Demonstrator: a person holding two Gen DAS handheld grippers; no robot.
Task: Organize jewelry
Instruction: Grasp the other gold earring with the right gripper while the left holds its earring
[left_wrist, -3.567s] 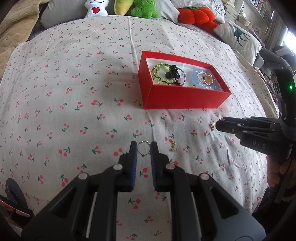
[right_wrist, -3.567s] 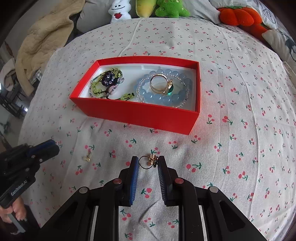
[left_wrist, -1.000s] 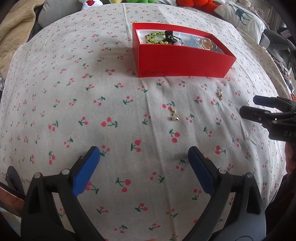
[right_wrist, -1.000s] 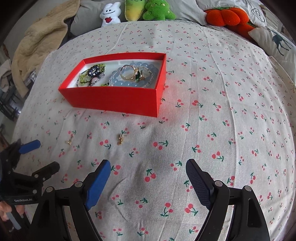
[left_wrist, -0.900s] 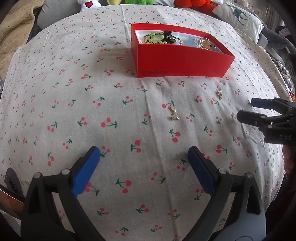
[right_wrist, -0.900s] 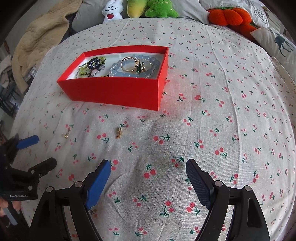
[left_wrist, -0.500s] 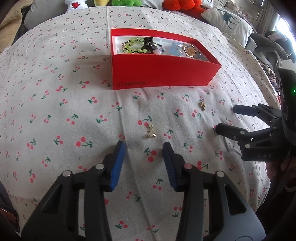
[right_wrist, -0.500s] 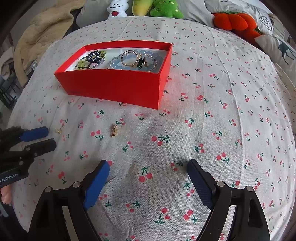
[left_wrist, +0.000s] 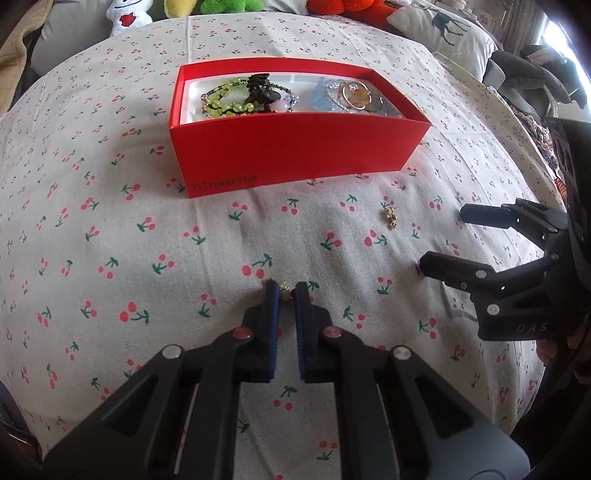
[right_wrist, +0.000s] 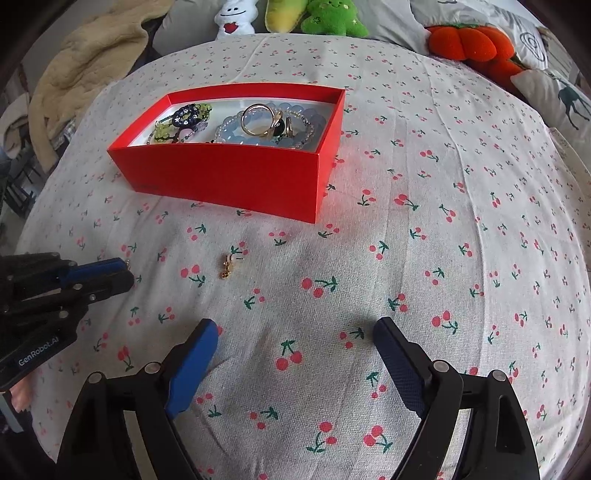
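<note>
A red box on the cherry-print bedspread holds green beads, a black piece, a pale blue bracelet and gold rings. My left gripper is closed on a small gold earring at its fingertips, low on the cloth; it also shows in the right wrist view. A second gold earring lies loose in front of the box. My right gripper is open wide and empty above the cloth, right of the loose earring; it also shows in the left wrist view.
Plush toys and an orange pumpkin cushion line the far edge of the bed. A beige blanket lies at the far left. A deer-print pillow sits at the far right.
My left gripper has moved forward and closed from wide open onto the near earring. The right gripper stays open and has shifted slightly nearer the box.
</note>
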